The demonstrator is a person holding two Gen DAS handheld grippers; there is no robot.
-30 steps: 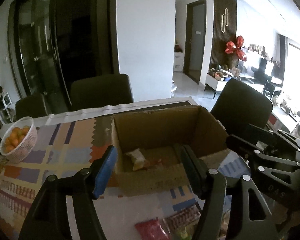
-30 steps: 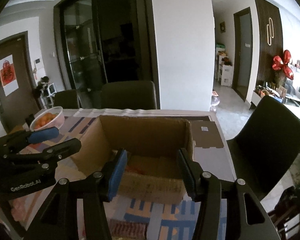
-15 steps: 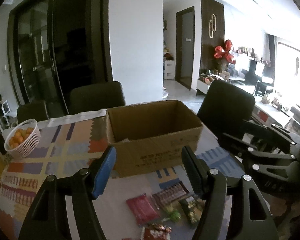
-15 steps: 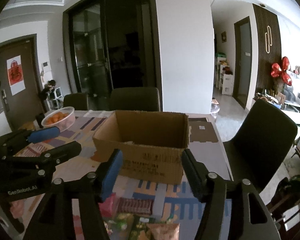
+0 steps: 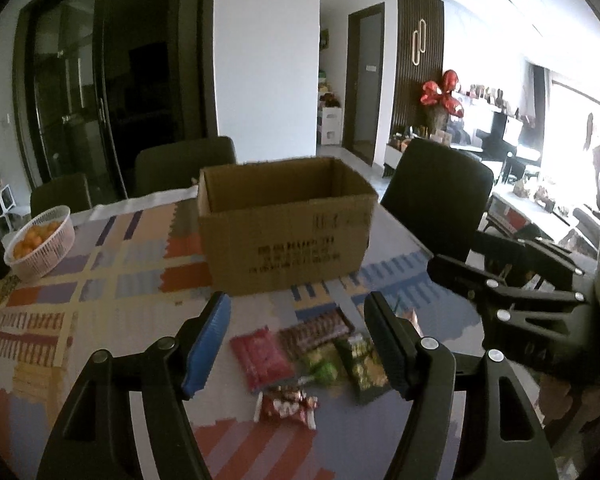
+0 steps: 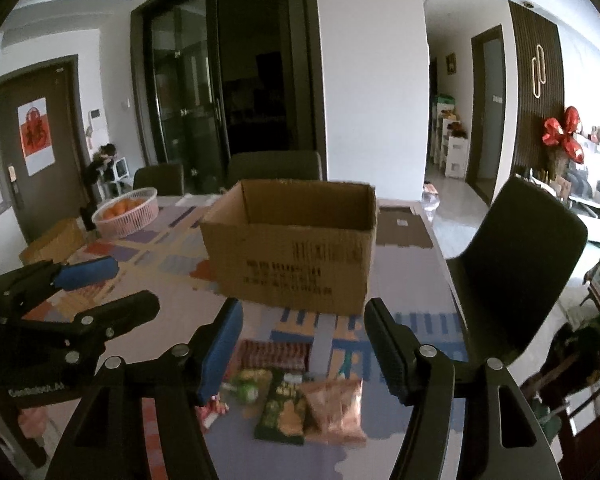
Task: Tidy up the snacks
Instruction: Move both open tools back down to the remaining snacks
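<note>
An open cardboard box stands on the patterned tablecloth. In front of it lie several snack packets: a pink one, a dark striped one, a green one, a small red-and-white one and an orange bag. My left gripper is open above the packets, nothing between its fingers. My right gripper is open too, empty, over the green and orange packets. Each gripper shows in the other's view, the right gripper and the left gripper.
A pink basket of oranges sits at the table's far left. Dark chairs stand behind the table and at its right side. A loose cardboard flap lies right of the box.
Both grippers have pulled back from over the box toward the table's near edge; the box now stands farther off and the snack packets have come into view. The right jaws stand wider.
</note>
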